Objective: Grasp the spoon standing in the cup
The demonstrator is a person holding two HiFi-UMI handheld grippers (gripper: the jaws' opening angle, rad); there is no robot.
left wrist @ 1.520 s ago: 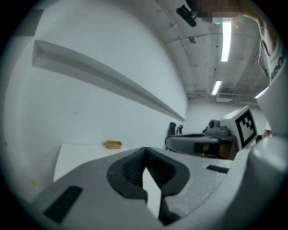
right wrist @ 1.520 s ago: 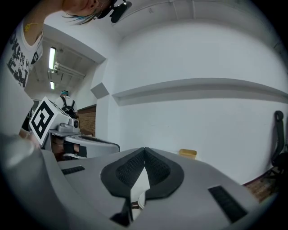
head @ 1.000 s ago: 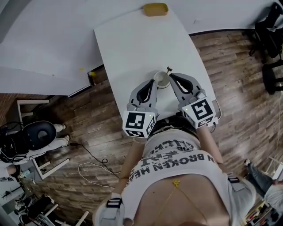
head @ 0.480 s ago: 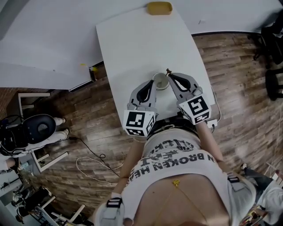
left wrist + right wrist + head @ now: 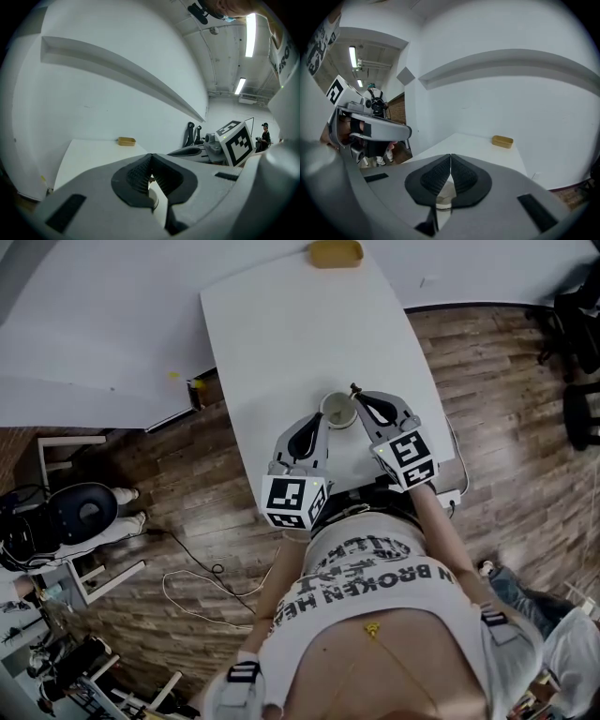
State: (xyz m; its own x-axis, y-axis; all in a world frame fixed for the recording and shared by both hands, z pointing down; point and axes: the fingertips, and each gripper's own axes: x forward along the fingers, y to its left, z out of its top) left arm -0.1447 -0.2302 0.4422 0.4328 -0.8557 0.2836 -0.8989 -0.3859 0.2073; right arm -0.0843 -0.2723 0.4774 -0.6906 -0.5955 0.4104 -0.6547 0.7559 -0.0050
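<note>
Thin dark spoon (image 5: 353, 389) stood ungrasped in the small white cup (image 5: 337, 410).
Left gripper (image 5: 323, 421) and right gripper (image 5: 357, 399) flanked it, jaws together and empty; arriving closed might have knocked the cup over.

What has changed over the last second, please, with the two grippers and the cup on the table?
The right gripper has sunk toward the table and drawn closer to the cup, jaws shut as before. The left gripper hardly shifted. Nothing was taken hold of or let go. The cup and the yellow dish at the table's far end stayed put.
</note>
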